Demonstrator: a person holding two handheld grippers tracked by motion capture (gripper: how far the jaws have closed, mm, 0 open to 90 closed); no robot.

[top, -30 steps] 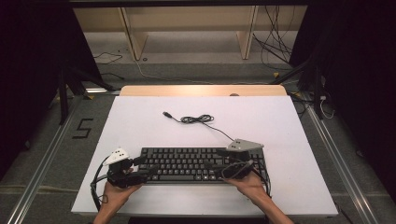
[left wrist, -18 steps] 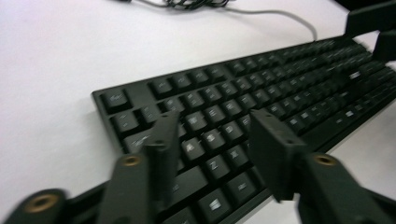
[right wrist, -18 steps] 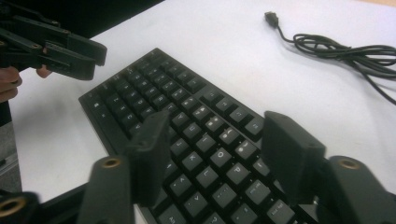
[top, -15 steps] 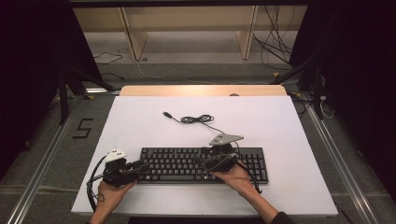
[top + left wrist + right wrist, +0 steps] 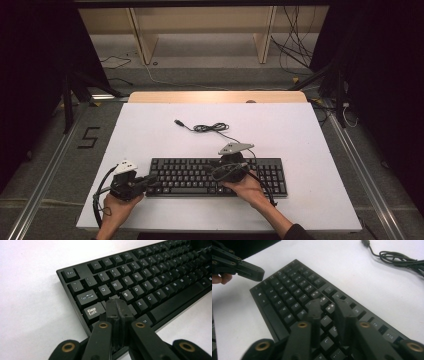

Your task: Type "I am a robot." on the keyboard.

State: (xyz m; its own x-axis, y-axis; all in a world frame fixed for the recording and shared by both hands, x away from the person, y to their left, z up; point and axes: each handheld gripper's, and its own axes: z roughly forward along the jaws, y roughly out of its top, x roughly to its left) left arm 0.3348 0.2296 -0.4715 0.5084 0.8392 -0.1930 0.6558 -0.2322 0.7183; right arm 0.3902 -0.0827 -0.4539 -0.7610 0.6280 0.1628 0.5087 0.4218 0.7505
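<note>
A black keyboard (image 5: 195,176) lies near the front of the white table top (image 5: 300,130). My left gripper (image 5: 151,179) is at the keyboard's left end. In the left gripper view its jaws have just closed and meet, shut and empty, over the keys beside Caps Lock (image 5: 92,311). My right gripper (image 5: 214,173) hovers over the middle of the keyboard, pointing left. In the right gripper view (image 5: 328,306) its jaws have just been closing and stand almost together above the keys (image 5: 294,293), with nothing between them. The left gripper (image 5: 258,275) shows there at the far end of the keyboard.
The keyboard's black cable (image 5: 210,128) lies coiled behind it, its USB plug (image 5: 177,121) loose on the table. A wooden strip (image 5: 215,96) edges the table's far side. Dark stands and floor cables surround the table.
Both grippers' jaws have closed. My right gripper has moved left from the keyboard's right end to its middle. The left gripper has stayed at the left end.
</note>
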